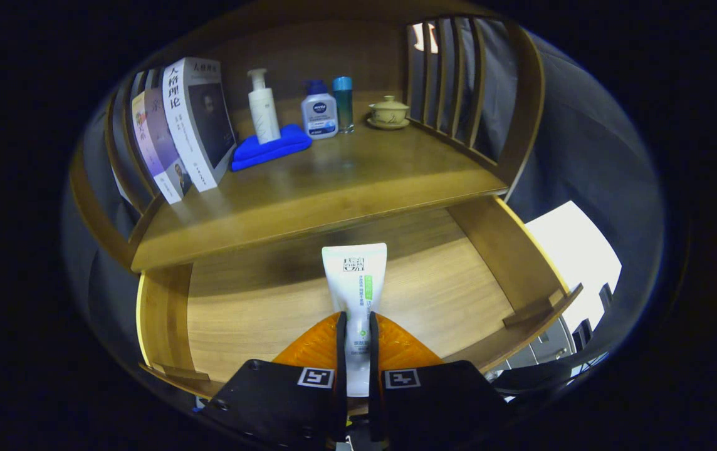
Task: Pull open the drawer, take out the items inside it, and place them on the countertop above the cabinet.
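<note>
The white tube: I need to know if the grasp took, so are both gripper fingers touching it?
Touching. In the gripper view both fingers press against the sides of the white tube, no gap visible, above the open drawer.

Wooden cabinet point(333, 181), slatted side rails point(452, 81)

White tube point(355, 285) with green markings; blue folded cloth point(271, 147); white pump bottle point(263, 109); teal-capped bottle point(343, 103); beige lidded cup point(388, 111); brown wood-grain drawer point(490, 250).

The tube's point(356, 288) lower end is hidden between the tool's point(356, 351) closed fingers.
</note>
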`<state>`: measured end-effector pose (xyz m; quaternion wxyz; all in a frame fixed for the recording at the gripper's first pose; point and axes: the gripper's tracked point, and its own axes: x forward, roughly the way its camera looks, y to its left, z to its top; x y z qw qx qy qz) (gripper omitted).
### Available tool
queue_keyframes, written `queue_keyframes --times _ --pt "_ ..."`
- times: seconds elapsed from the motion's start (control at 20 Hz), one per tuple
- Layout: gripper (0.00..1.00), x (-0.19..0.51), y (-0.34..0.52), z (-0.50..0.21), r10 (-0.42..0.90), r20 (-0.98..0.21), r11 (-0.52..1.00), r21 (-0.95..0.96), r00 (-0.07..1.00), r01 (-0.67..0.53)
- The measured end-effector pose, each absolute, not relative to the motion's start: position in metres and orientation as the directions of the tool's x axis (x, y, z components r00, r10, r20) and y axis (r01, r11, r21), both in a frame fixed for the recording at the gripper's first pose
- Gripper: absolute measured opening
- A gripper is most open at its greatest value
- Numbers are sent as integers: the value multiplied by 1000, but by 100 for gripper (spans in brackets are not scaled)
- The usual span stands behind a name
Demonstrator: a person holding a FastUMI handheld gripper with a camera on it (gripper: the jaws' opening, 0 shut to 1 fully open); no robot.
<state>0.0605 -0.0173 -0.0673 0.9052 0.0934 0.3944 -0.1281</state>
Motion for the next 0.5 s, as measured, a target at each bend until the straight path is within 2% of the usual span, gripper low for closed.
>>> queue_keyframes --times 0.25,0.5 --pt "15 72 -27 -41 -183 -699 946 67 691 318" --pt "15 114 -28 -15 -159 -674 967 40 722 251"
